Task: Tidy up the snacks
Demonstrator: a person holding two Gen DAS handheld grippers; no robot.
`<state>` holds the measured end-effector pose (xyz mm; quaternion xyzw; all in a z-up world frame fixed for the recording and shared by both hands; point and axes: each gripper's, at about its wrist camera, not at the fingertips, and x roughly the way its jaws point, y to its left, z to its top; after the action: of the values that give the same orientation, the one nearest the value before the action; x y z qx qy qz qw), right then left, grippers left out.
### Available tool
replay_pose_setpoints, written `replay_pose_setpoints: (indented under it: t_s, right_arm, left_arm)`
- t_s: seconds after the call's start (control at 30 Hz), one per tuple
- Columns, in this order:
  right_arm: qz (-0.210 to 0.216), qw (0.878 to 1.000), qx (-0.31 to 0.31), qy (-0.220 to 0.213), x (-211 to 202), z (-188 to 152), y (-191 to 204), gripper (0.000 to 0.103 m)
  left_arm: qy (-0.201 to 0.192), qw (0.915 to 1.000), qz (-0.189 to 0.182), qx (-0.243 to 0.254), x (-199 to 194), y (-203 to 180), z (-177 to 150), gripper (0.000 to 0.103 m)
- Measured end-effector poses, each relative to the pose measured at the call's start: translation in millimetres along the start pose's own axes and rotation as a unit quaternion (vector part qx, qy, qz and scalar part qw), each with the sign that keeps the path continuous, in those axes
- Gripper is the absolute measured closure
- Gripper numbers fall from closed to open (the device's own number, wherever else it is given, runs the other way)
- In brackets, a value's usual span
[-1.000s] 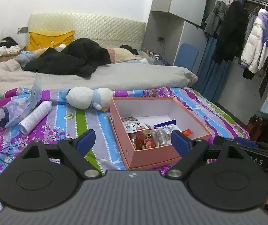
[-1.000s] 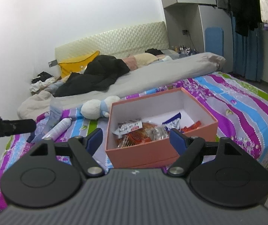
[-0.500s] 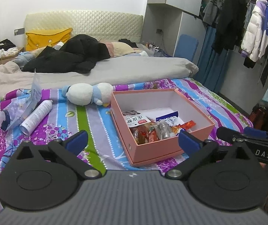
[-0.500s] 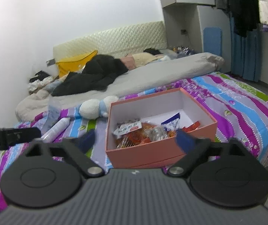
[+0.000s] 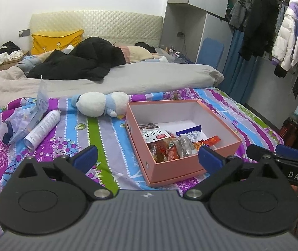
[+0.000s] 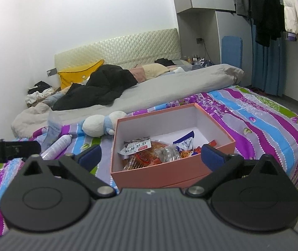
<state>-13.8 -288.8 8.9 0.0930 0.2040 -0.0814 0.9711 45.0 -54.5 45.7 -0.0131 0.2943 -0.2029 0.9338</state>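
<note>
Both tongs (image 5: pixel 147 159) (image 6: pixel 151 155) gape empty before the snack-filled pink box (image 5: pixel 176 168).

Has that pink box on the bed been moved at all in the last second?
No. The pink box lies in the same place on the striped bedspread, its far left corner as close to the plush toy as before; only the cameras shifted slightly.
</note>
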Motion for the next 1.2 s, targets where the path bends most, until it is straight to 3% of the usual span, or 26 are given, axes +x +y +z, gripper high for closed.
replay_pose_setpoints:
  t_s: [1.2]
  right_arm:
    - [0.003,1.0,0.004,0.002,1.0,-1.2,-1.7,0.0]
  left_arm:
    - [0.003,1.0,-0.003,0.005,-0.8,-0.3,-2.7,0.0]
